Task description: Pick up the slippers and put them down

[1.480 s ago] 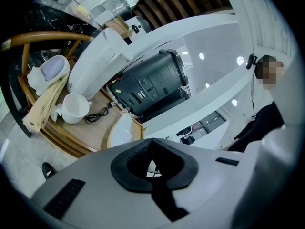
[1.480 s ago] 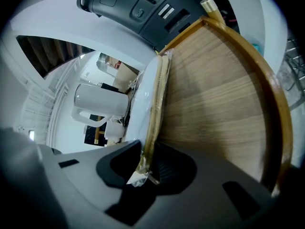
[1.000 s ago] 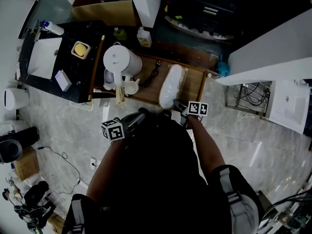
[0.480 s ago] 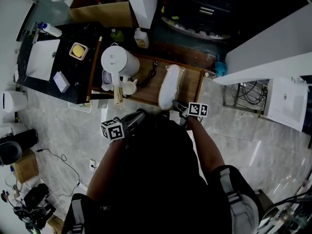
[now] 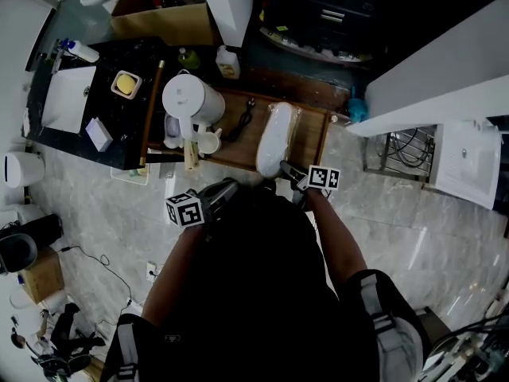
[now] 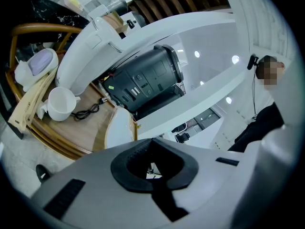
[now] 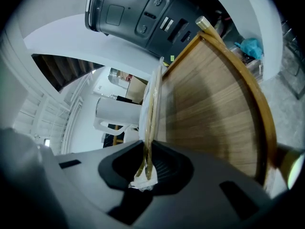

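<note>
Slippers (image 5: 274,138): unmoved since earlier, on the wooden tray (image 5: 312,134)
Right claw (image 7: 145,170): narrowly pinching their edge (lift level)
Left claw (image 6: 151,168): closed on nothing

Grey marble floor (image 5: 398,229), black stone counter (image 5: 131,138), wooden tray table (image 5: 310,138), white beam (image 5: 445,78) overhead.

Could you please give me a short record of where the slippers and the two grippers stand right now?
slippers: white pair lying on the wooden tray, to the right of the kettle
right gripper: shut on the slippers' near end
left gripper: jaws together, nothing between them, held short of the tray
task stage: slippers gripped, apparently resting on the tray
</note>
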Motion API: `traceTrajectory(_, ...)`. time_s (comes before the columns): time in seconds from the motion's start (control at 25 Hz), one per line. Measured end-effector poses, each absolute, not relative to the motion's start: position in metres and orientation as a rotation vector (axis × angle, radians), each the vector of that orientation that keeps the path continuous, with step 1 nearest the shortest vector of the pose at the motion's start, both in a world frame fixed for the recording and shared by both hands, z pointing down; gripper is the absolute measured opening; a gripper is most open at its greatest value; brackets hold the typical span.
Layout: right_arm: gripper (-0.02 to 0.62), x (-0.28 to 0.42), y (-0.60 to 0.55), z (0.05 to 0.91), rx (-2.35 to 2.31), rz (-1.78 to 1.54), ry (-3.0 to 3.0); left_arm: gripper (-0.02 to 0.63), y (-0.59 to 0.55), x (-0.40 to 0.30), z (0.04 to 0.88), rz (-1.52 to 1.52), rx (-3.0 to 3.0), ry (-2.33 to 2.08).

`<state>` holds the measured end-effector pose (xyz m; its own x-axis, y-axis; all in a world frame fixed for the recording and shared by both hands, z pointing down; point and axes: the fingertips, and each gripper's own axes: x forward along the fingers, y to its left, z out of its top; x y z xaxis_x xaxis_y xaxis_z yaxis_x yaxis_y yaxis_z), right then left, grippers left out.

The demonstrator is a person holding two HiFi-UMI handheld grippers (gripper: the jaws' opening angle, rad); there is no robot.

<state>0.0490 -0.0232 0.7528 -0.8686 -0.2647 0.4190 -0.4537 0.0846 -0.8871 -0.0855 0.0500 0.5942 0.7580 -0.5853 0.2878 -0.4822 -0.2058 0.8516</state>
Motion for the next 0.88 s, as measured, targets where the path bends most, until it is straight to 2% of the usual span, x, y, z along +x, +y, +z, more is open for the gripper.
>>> traceTrajectory(0.88,0.064,0.062,-0.021,0.705,0.650,1.975,-2.309,0.011,0.046,-0.061,0.592,-0.139,1.871,-0.778)
